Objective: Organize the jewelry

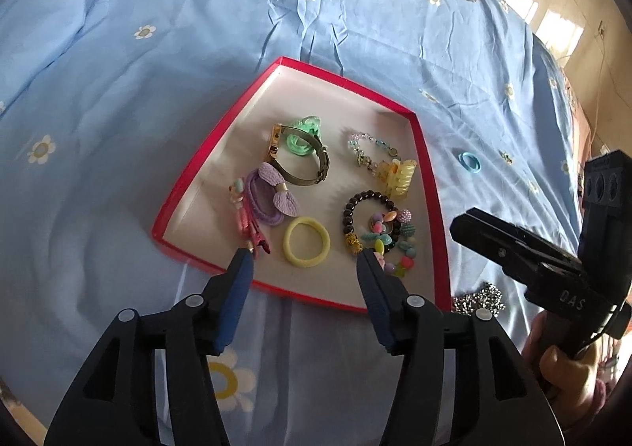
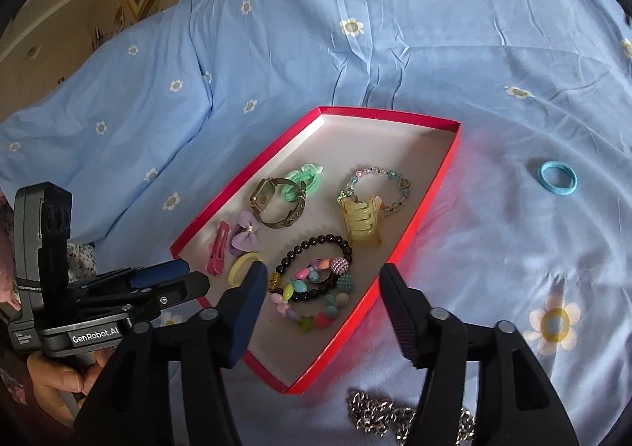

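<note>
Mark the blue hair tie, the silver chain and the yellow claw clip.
blue hair tie (image 2: 557, 177), right wrist view, its near band.
silver chain (image 2: 379, 412), right wrist view, bunched links.
yellow claw clip (image 2: 361, 223), right wrist view, its ribbed back.

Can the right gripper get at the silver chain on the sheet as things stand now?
Probably yes. The right gripper is open and empty, and the silver chain lies bare on the sheet outside the red box, just beneath it, with nothing over it.

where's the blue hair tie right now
The blue hair tie lies on the bedsheet outside the red box, past its right wall, in both views.
</note>
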